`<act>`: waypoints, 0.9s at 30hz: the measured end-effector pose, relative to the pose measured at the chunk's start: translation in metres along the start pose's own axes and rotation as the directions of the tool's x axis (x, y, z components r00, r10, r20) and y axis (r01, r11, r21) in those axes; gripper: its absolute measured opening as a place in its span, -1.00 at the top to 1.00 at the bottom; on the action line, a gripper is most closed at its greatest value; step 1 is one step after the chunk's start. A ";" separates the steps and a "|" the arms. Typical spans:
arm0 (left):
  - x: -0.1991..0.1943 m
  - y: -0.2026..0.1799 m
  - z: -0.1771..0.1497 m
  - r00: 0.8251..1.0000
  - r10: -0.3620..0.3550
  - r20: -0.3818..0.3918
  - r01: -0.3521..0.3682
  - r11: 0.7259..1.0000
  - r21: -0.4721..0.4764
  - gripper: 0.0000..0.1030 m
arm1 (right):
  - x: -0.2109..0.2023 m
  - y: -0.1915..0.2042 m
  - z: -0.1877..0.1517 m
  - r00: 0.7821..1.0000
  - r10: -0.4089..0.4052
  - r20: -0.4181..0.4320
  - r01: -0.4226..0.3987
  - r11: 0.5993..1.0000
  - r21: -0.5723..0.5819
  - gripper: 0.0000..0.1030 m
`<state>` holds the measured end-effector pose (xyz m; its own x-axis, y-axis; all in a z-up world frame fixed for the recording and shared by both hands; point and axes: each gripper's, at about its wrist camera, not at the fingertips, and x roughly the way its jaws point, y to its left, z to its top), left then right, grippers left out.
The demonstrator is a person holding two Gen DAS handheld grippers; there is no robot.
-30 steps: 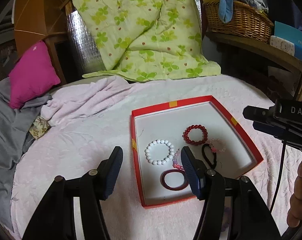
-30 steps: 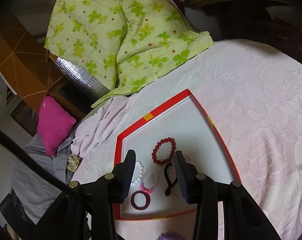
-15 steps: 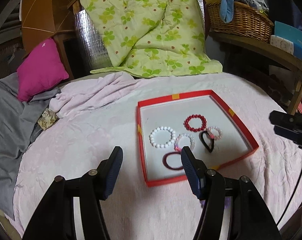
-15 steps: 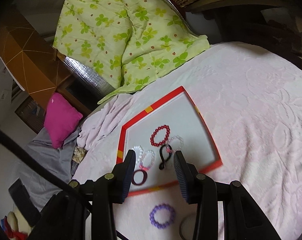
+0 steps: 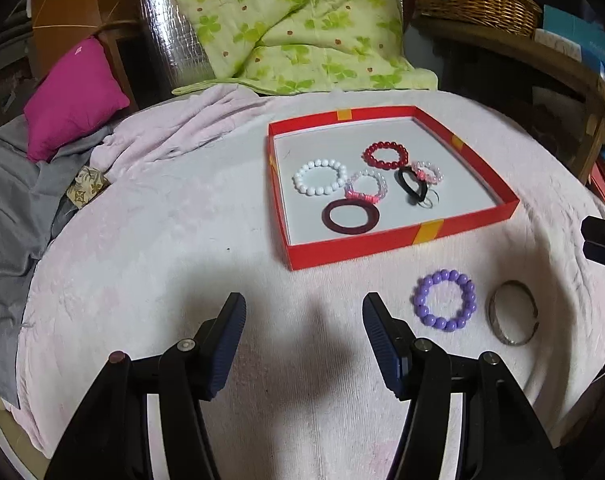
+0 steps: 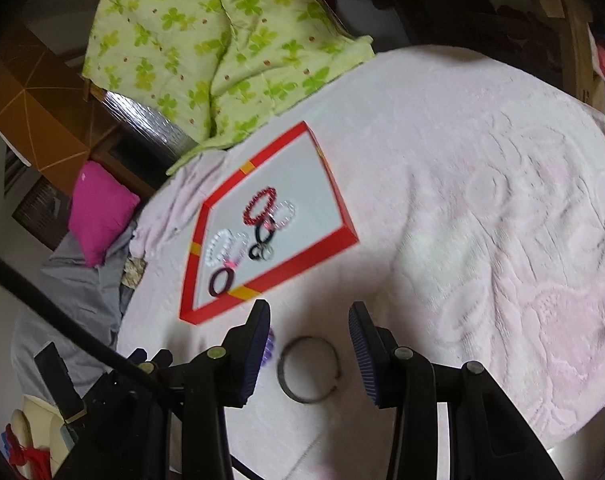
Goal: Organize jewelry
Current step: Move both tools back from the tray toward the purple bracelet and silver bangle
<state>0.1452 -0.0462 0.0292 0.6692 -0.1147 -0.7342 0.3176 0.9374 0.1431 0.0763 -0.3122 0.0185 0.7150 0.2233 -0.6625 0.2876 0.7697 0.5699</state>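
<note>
lining up on the thin open-ended metal bangle (image 6: 308,368) looks like the step in hand: it lies flat on the pink embossed blanket (image 6: 482,200) just off the near edge of the shallow red cardboard tray (image 6: 314,250), and the right gripper (image 6: 309,354) hovers over it with its jaws partly open and nothing between the pads. to do it well, i judge the jaws should come down astride one side of the band rather than across the whole hoop, since a thin band lying flat on soft cloth gives little to pinch and may slide or snag the pile. the round purple beaded bracelet (image 5: 444,300) sits just beside the bangle, so the left-hand finger needs to stay clear of it.

the left gripper (image 5: 304,340) is about half open and empty, over bare blanket near the tray's near left corner.

inside the tray lie a white beaded bracelet (image 5: 320,178), a red beaded bracelet (image 5: 385,155), a dark maroon solid bangle (image 5: 350,217), a black hair tie (image 5: 410,188) and two clear pinkish beaded ones, too small to tell apart well.

in the right wrist view the purple bracelet is mostly hidden behind the finger, the tray's contents are blurred, and whether the pads touch the blanket cannot be told.
</note>
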 end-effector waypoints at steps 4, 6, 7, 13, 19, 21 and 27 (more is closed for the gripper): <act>0.009 0.002 0.001 1.000 0.023 -0.014 -0.023 1.000 0.015 -0.20 | 0.009 -0.004 0.000 0.999 -0.001 -0.032 0.002 1.000 0.016 0.15; 0.013 0.004 0.001 0.999 0.029 -0.024 -0.029 0.999 0.017 -0.20 | 0.017 -0.002 -0.001 0.998 -0.003 -0.056 0.004 1.000 0.020 0.15; 0.015 0.005 0.001 0.999 0.031 -0.031 -0.031 0.999 0.018 -0.20 | 0.022 -0.001 -0.001 0.998 -0.004 -0.070 0.006 1.000 0.019 0.13; 0.017 0.007 0.003 0.999 0.037 -0.028 -0.036 0.999 0.039 -0.20 | 0.042 0.008 -0.005 0.989 -0.010 -0.146 0.009 1.000 -0.010 0.04; 0.020 0.008 0.004 0.999 0.035 -0.037 -0.034 0.999 0.040 -0.20 | 0.051 0.007 -0.008 0.982 -0.022 -0.189 0.017 1.000 -0.026 -0.04; 0.020 0.007 0.004 0.999 0.031 -0.035 -0.029 0.999 0.041 -0.20 | 0.052 0.006 -0.008 0.980 -0.021 -0.196 0.017 1.000 -0.023 -0.05; 0.021 0.002 0.003 0.999 0.026 -0.039 -0.023 0.998 0.058 -0.20 | 0.053 0.002 -0.009 0.977 -0.027 -0.212 0.019 0.999 -0.041 -0.06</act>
<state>0.1618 -0.0480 0.0162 0.6507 -0.0778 -0.7553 0.3400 0.9193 0.1982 0.1091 -0.2935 -0.0193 0.5560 0.3239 -0.7654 0.2748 0.7975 0.5371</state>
